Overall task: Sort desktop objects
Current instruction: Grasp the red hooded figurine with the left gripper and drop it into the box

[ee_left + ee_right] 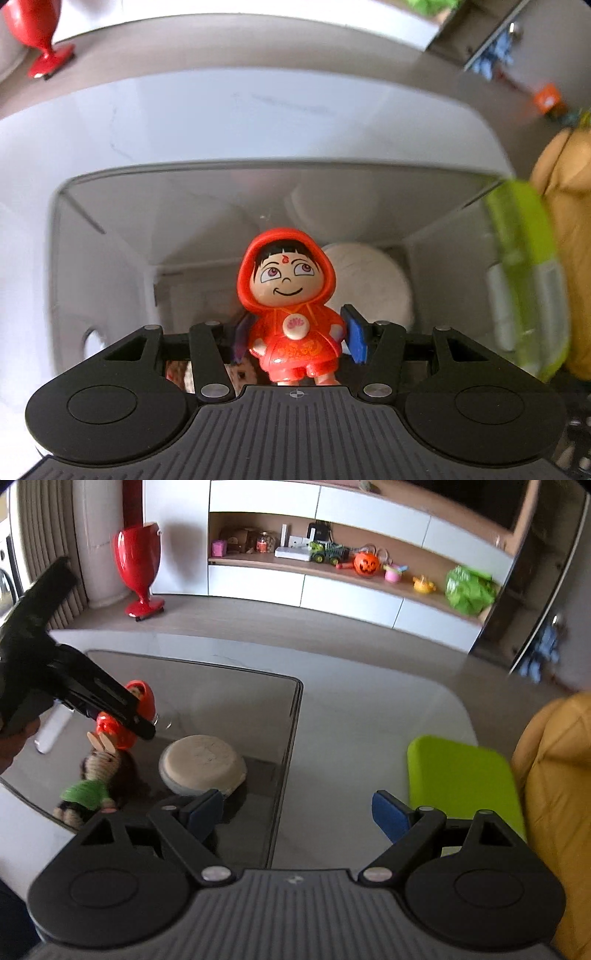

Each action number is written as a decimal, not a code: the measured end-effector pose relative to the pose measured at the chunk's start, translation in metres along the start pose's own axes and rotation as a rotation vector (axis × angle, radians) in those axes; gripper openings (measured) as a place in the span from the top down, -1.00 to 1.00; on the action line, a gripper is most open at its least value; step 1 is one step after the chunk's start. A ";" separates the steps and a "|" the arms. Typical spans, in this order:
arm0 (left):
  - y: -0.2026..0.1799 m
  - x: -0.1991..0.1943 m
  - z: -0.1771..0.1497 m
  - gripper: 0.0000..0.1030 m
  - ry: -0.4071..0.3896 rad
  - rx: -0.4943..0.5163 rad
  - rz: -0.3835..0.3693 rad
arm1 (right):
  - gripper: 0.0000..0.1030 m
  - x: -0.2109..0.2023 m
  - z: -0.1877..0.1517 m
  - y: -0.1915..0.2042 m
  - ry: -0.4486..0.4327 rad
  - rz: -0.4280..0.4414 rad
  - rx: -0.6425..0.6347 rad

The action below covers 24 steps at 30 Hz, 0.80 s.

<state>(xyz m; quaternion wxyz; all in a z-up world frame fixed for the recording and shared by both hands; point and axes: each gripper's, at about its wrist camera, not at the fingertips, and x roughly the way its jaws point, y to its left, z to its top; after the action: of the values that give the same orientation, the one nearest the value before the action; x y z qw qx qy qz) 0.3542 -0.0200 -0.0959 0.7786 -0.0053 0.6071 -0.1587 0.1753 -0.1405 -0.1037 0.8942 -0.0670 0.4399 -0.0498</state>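
Red-hooded figurine [291, 310] gripped upright in my left jaws [295, 332], hanging over the clear bin [59, 229] at the tabletop's [369, 716] left edge; right jaws [299, 812] wide open, empty, beside it.

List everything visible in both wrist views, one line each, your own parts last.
hooded figurine: one, orange-red, gripped between the left gripper's pads above the glass tabletop
round dish: one, off-white, on the glass tabletop
knitted doll: one, brown with green top, lying on the glass left of the dish
glass tabletop: one, grey-tinted, set into the white table
white table: one, pale, under everything
tray: one, lime green, at the table's right edge
cushion: one, mustard yellow, far right
vase: one, red, on the floor
shelf toys: several, mixed colours, on the wall shelf
left gripper: one, black, shut on the figurine
right gripper: one, black with blue pads, open, empty
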 end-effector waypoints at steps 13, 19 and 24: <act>-0.041 0.036 0.000 -0.15 0.079 0.377 0.263 | -0.73 0.026 -0.005 -0.029 0.004 0.087 0.131; -0.047 0.014 -0.006 -0.81 0.069 0.468 0.329 | -0.73 0.032 -0.020 -0.054 0.025 0.165 0.222; -0.030 -0.063 -0.028 -0.82 -0.010 0.414 0.169 | -0.71 0.027 -0.026 -0.074 -0.019 0.175 0.300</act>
<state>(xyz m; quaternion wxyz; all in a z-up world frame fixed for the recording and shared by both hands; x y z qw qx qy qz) 0.3075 -0.0273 -0.0381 0.7767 0.2048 0.5559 -0.2139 0.1689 -0.2197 -0.1278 0.8992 0.1053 0.4230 -0.0362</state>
